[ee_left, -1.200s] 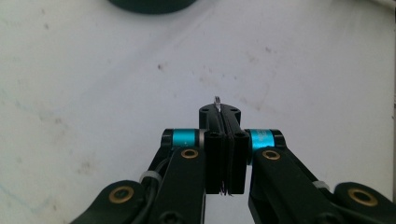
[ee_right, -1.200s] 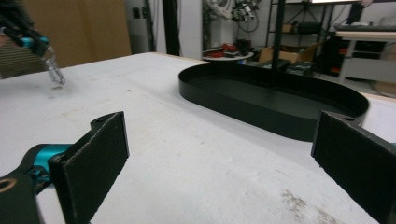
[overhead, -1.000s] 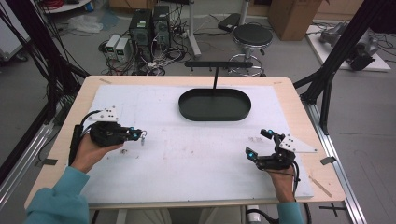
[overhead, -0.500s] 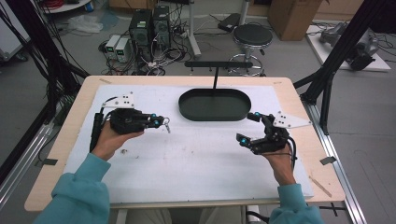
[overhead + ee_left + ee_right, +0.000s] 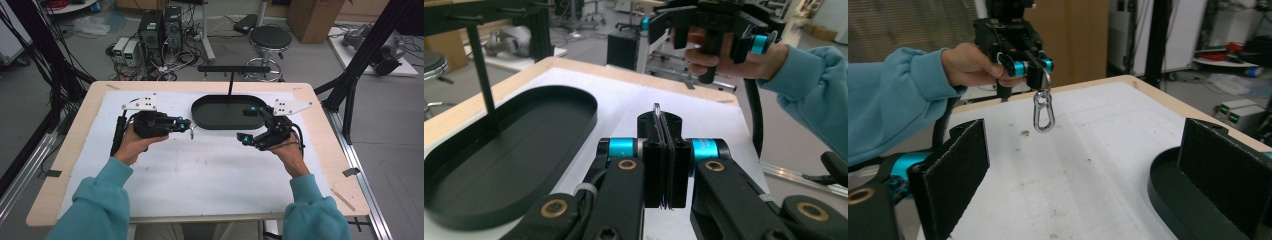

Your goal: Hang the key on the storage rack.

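Inventory, as I read it from my remote station:

1. Table [image 5: 75,165]: wood top w/ white mat [image 5: 200,175] over most of it; faint dark specks on the mat in the right gripper view.

2. Tray [image 5: 220,120]: black, oval, shallow, at far-centre of mat. Thin black post w/ crossbar [image 5: 234,69] rises at its far edge.

3. Left gripper [image 5: 186,125]: held in person's left hand [image 5: 134,142], raised above the mat, pointing toward tray's left end. Jaws pressed together, pinching a small ring at the top of a silver carabiner [image 5: 1043,111]. In left gripper view I see the pads shut tight w/ a thin metal edge [image 5: 657,111] poking out between them. Grey plate on top.

4. Carabiner: hangs free below left jaws, long axis vertical, clear of the mat, just beside tray's left end but not over it as far as I can tell. In high view it's a tiny glint [image 5: 191,134].

5. Right gripper [image 5: 250,125]: in person's right hand [image 5: 287,147], near tray's right end, aimed at left gripper. Jaws spread wide, nothing between them; one black pad [image 5: 955,172] per side in right gripper view, carabiner framed well beyond the gap.

6. Sleeves [image 5: 95,200]: teal, both arms.

7. Bkgd: stool [image 5: 270,37], PC towers [image 5: 160,27], cables on floor.
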Demonstrator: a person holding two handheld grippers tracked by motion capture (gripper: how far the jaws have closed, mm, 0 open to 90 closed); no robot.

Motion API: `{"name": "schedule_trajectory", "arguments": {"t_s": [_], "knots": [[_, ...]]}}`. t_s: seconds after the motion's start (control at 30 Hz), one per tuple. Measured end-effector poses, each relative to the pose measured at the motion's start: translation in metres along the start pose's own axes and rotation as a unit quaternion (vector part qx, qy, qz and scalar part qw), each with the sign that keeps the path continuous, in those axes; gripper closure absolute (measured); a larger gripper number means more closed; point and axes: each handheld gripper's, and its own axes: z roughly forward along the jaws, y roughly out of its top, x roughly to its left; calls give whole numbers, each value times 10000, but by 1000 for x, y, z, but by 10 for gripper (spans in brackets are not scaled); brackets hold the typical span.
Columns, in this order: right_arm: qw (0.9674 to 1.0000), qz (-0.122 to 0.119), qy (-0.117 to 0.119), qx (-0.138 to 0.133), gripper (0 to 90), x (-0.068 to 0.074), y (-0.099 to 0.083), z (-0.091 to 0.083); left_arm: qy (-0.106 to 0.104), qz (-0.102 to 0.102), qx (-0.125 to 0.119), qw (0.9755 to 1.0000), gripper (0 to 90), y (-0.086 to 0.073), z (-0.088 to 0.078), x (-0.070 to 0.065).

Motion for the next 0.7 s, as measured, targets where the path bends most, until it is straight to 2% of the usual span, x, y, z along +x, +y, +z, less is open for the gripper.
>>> {"name": "schedule_trajectory", "arguments": {"t_s": [0.17,0.27,0.3,0.5,0.7], "knots": [[9992,-90,351,164,62,-6,7,18,-175,46,-35,9998,884,3,9,2],[9975,-167,620,298,144,-8,12,27,-290,149,-41,9995,884,8,14,-1],[9968,-204,703,308,147,-8,13,30,-345,172,-41,9992,884,10,16,-2],[9948,-284,942,254,206,-10,23,44,-467,324,-124,9983,884,16,23,-5],[9928,-151,1127,366,269,-11,27,55,-497,335,-158,9981,884,17,21,-5]]}}
